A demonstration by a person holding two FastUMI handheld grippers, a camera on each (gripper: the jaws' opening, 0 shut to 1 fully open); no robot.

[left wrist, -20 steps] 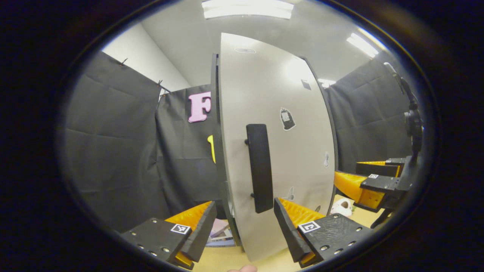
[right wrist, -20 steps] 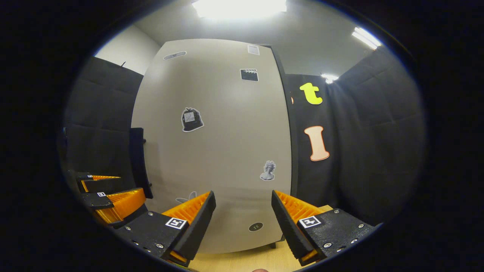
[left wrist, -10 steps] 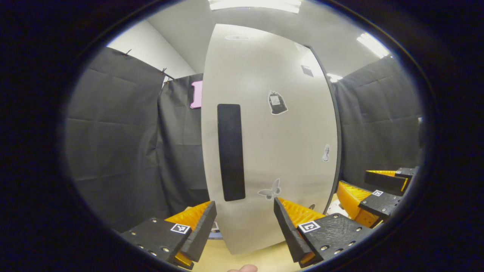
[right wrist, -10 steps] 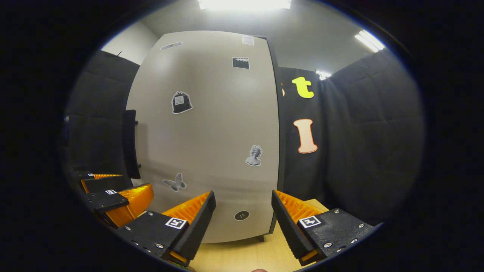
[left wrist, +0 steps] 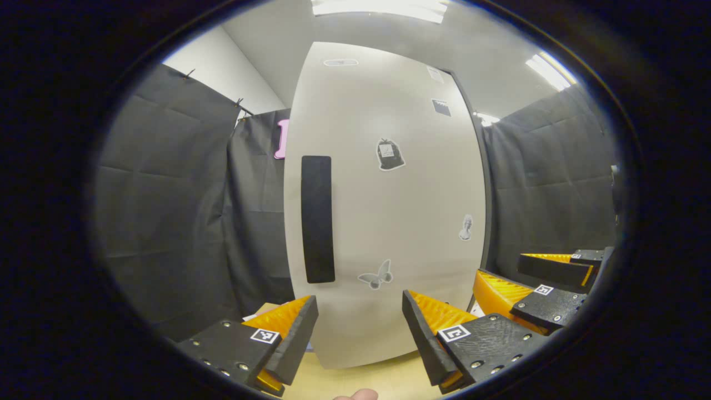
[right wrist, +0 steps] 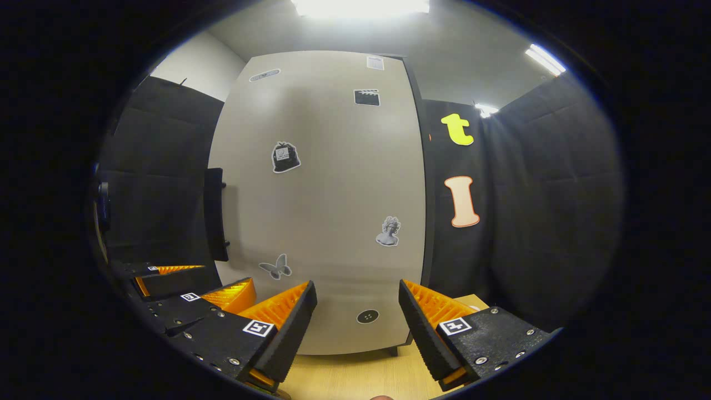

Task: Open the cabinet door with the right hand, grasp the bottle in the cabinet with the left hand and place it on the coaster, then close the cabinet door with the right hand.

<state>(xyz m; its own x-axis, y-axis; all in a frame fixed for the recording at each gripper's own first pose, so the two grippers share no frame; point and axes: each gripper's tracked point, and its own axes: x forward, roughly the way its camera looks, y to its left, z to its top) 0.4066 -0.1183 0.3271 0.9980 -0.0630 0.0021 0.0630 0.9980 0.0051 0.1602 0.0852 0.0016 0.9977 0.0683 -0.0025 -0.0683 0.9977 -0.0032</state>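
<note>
The cabinet door (left wrist: 389, 211) is seen flat-on in the left gripper view, a pale grey panel standing shut against the cabinet's dark edge on its right side. A tall black handle (left wrist: 318, 219) is fixed upright near the door's left edge. Stickers are scattered across the panel: a butterfly sticker (left wrist: 376, 275) low down, a small bust sticker (left wrist: 466, 227) toward the right edge, and a dark bag-shaped sticker (left wrist: 390, 154) higher up.

The left claw (left wrist: 360, 328) is held open before the lower part of the door, with nothing between its 2 fingers and the door not touched. The right claw (left wrist: 541, 283) is seen off to the right in the same view, low beside the cabinet's right edge, also spread open and empty.

In the right gripper view, the right claw (right wrist: 358, 328) is held open in front of the door's bottom edge, with a round dark sticker (right wrist: 367, 316) framed between its fingers. No contact with the door can be made out. The left claw (right wrist: 194, 283) is seen at lower left, below the handle (right wrist: 215, 214). The pale wooden counter (right wrist: 355, 378) is visible beneath the cabinet.

The bottle and the coaster cannot be made out; with the door shut, the cabinet's inside is hidden.
</note>
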